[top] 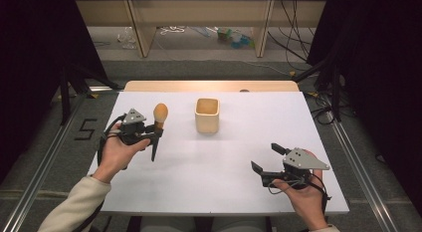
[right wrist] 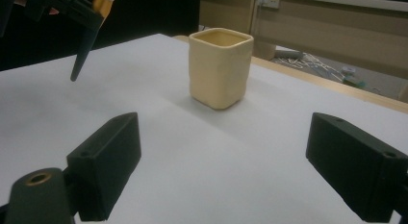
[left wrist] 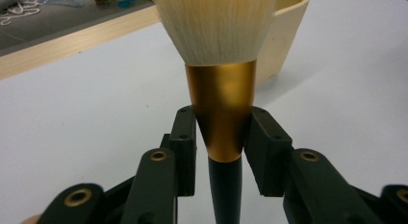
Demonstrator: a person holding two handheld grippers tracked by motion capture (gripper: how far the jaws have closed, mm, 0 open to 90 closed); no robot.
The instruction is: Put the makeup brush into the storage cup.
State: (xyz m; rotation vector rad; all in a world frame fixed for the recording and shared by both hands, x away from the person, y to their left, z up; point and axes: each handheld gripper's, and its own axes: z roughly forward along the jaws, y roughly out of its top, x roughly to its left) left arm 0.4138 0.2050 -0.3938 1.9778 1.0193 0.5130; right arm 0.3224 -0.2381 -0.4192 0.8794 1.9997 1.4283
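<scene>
A makeup brush [top: 159, 114] with a cream bristle head, gold ferrule and black handle is held upright above the table's left side, bristles up and handle tip down. My left gripper [top: 157, 127] is shut on it; in the left gripper view both pads press the gold ferrule [left wrist: 221, 104] where it narrows. A cream square cup [top: 207, 115] stands upright at the table's middle back, right of the brush. My right gripper [top: 266, 157] hovers at the front right, open and holding nothing. From the right gripper view, the cup [right wrist: 220, 70] is ahead and the brush handle [right wrist: 82, 51] is at upper left.
A white sheet covers the table [top: 199, 182], with a wooden edge [top: 209, 85] showing at the back. Black curtains hang on both sides. Cables and small clutter [top: 234, 38] lie on the floor beyond, among wooden furniture legs. Metal rails run along the floor beside the table.
</scene>
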